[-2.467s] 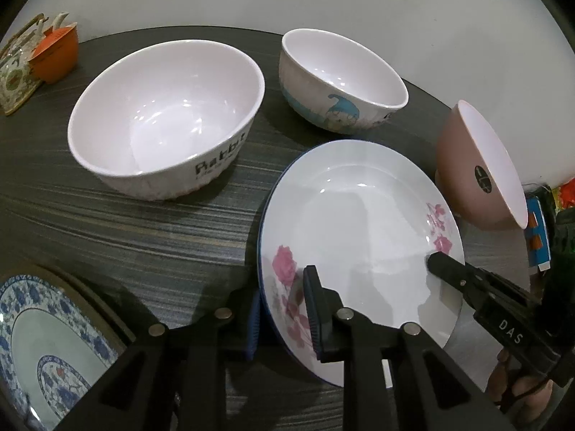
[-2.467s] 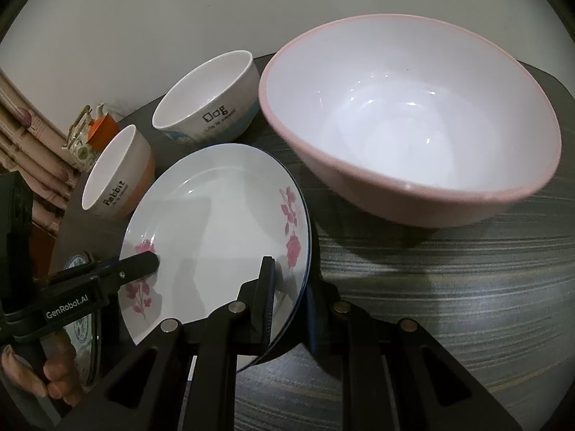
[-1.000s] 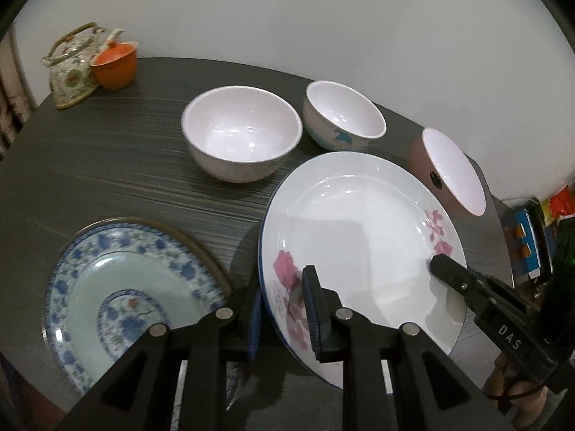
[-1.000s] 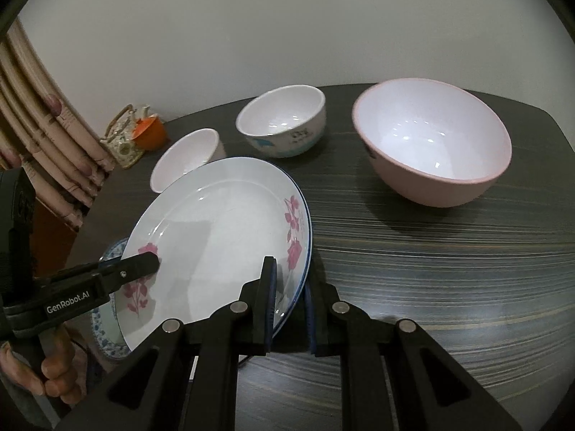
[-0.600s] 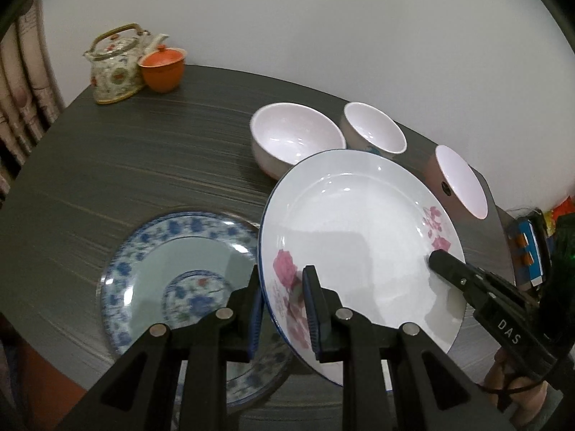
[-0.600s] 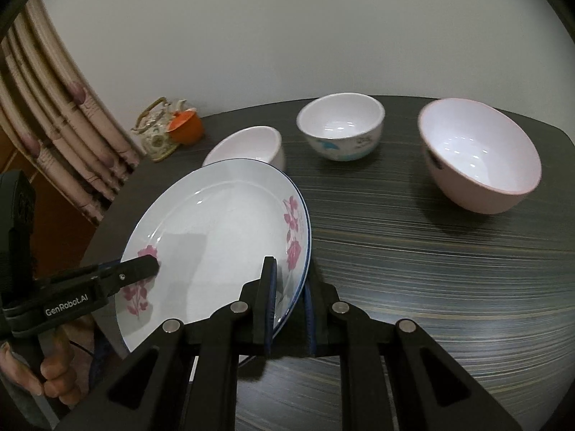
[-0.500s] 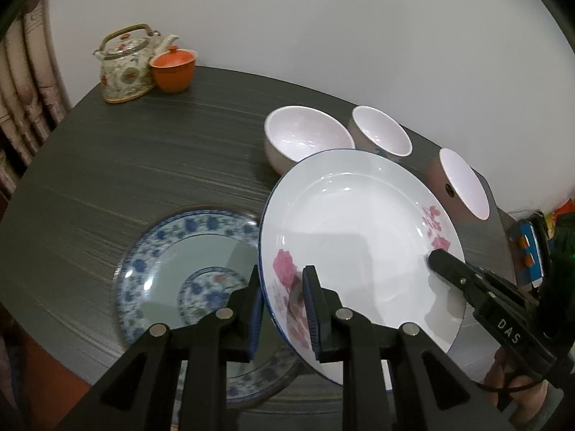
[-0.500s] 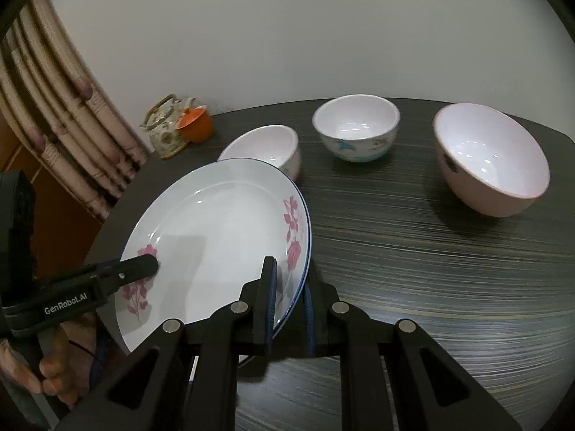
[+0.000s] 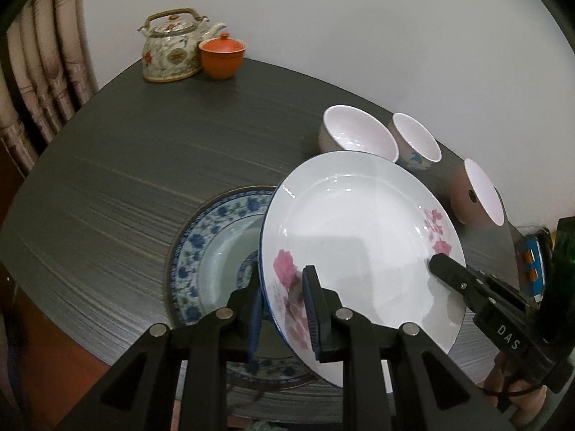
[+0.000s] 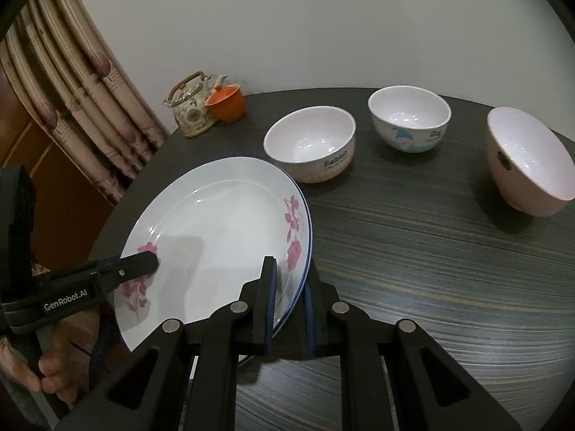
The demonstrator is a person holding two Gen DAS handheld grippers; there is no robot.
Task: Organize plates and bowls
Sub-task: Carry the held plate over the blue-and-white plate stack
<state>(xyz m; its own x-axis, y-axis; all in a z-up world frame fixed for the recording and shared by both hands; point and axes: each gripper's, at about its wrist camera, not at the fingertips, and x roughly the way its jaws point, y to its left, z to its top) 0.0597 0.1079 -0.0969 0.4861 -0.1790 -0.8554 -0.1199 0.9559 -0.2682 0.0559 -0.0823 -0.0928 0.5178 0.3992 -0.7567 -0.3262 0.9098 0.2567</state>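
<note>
Both grippers, left [image 9: 284, 309] and right [image 10: 287, 305], pinch the white plate [image 9: 359, 237], held over the blue plate [image 9: 215, 251]. Three bowls [image 10: 311, 143] sit behind it, and a teapot [image 9: 170, 52] far back.

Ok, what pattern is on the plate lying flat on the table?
Blue floral on white, around the blue-and-white plate, clearest in the left wrist view.

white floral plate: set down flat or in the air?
In the air, tilted. Both tongs, left and right, clamp opposite rims of the white floral plate; it hangs over part of the blue-patterned plate on the table.
</note>
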